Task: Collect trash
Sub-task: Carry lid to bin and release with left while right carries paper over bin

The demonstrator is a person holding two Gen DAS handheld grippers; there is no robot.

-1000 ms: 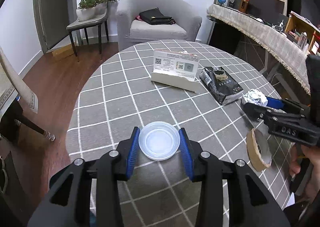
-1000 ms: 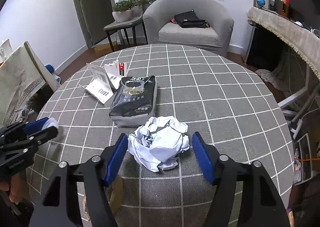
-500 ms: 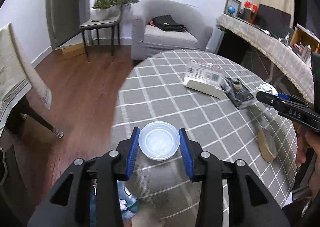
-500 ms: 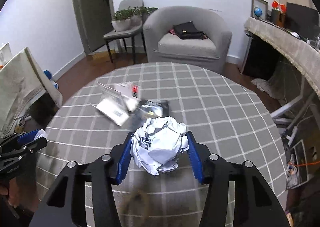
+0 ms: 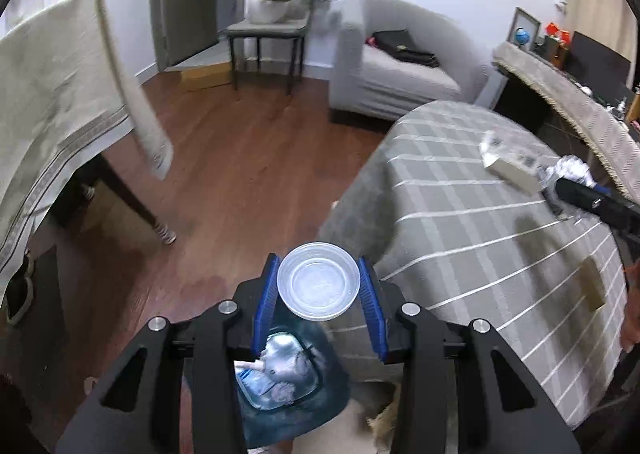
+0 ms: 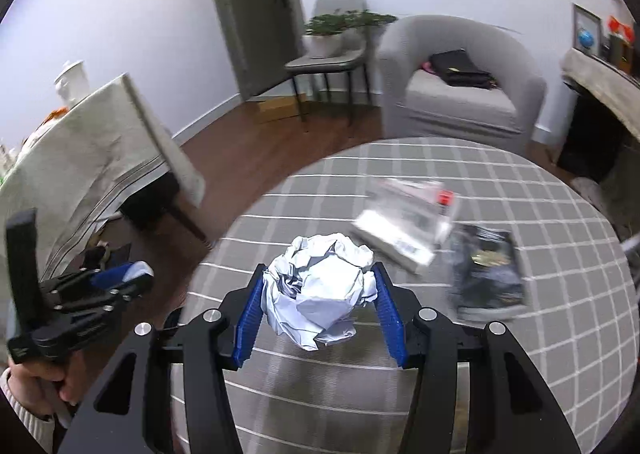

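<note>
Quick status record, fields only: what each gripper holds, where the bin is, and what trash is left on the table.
left gripper: shut on clear lid, held off the table, above the bin
right gripper: shut on paper ball, over the table
bin: blue, on the floor below the left gripper, trash already inside
left on table: white box, black packet

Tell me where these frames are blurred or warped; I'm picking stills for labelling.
Left wrist view: the plastic lid between the left gripper fingers is sharp, while the table stripes and box smear; walls bow from fisheye.
Right wrist view: the crumpled paper in the right gripper is crisp; the box and black bag are motion-blurred.
</note>
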